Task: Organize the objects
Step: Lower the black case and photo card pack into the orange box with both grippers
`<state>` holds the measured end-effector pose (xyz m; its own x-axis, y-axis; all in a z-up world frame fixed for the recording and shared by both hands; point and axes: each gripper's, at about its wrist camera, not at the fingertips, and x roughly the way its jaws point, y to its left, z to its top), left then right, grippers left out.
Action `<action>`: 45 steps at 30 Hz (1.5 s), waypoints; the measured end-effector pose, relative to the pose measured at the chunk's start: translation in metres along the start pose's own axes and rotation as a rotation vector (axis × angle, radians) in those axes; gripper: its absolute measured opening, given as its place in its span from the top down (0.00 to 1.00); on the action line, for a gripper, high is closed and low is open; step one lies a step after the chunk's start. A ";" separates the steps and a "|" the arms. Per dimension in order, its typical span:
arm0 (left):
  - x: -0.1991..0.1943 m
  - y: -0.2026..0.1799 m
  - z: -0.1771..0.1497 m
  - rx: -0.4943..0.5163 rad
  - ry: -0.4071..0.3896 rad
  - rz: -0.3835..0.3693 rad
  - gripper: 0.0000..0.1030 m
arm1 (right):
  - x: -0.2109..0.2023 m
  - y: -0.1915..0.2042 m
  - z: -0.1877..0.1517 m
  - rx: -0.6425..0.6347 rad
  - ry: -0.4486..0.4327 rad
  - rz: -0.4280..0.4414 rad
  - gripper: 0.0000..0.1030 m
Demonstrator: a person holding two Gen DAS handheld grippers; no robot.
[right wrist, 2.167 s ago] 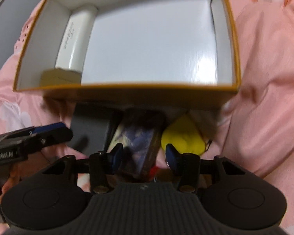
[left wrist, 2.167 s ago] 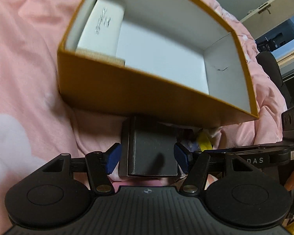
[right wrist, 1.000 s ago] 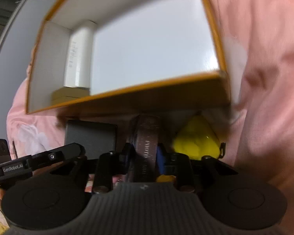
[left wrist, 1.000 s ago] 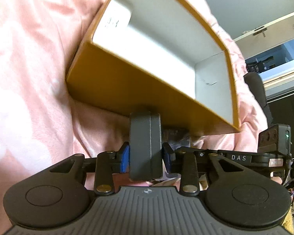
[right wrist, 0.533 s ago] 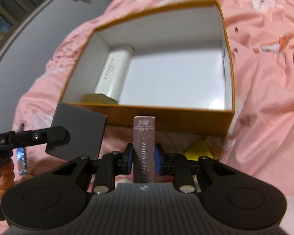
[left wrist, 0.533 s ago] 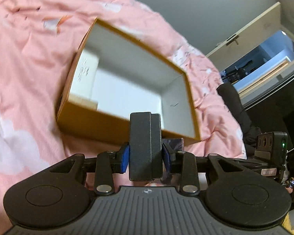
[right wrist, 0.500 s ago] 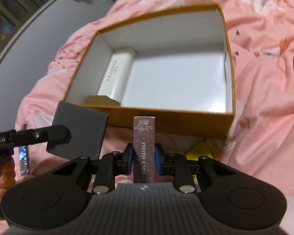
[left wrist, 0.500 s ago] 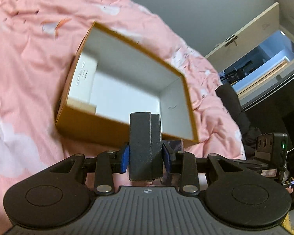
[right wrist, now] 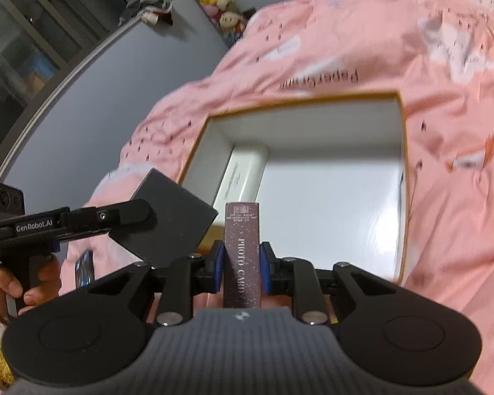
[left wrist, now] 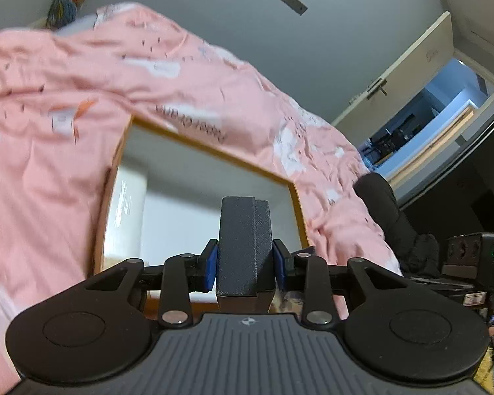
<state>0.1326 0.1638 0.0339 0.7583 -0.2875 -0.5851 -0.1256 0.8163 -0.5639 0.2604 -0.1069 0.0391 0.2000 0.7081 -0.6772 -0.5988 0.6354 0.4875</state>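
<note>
Left wrist view shows my left claw [left wrist: 245, 263] nearly closed, its blue pads [left wrist: 210, 265] pressed on both sides of a black box [left wrist: 245, 247] that stands on edge between them, lifted clear of the bedding. Beyond it, on the pink quilt [left wrist: 49, 164], sits the big orange carton [left wrist: 214, 154] with its white inside open to me. A long white box [left wrist: 126, 204] lies along the carton's left wall. At the far right edge of this view I can see part of my other claw's black body [left wrist: 471, 256].

Right wrist view shows my right claw [right wrist: 239, 265] also almost closed, gripping a slim maroon box [right wrist: 242, 250] marked PHOTO CARD, held upright on its narrow side. The open carton [right wrist: 401, 181] lies just beyond it, and the maroon box's top end overlaps the carton's white floor. To the left in this view my left claw [right wrist: 128, 214] holds the black box [right wrist: 168, 217] tilted, near the carton's near left corner, with my hand [right wrist: 19, 283] around the grip. A phone-like thing [right wrist: 84, 268] lies on the quilt [right wrist: 461, 230] below that claw. Plush toys [right wrist: 220, 3] line the far wall.
</note>
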 end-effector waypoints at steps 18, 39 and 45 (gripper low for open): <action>0.157 0.041 0.048 -0.040 0.102 0.165 0.63 | 0.127 -0.070 0.065 0.206 0.054 -0.085 0.77; 0.185 0.032 0.047 0.235 0.206 0.360 0.48 | 0.154 -0.088 0.065 0.225 0.061 -0.104 0.77; 0.177 0.018 0.041 0.385 0.261 0.373 0.46 | 0.151 -0.089 0.066 0.222 0.050 -0.122 0.77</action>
<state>0.2907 0.1483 -0.0553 0.5190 -0.0204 -0.8545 -0.0750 0.9948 -0.0693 0.3953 -0.0361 -0.0698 0.2180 0.6097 -0.7621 -0.3864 0.7710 0.5063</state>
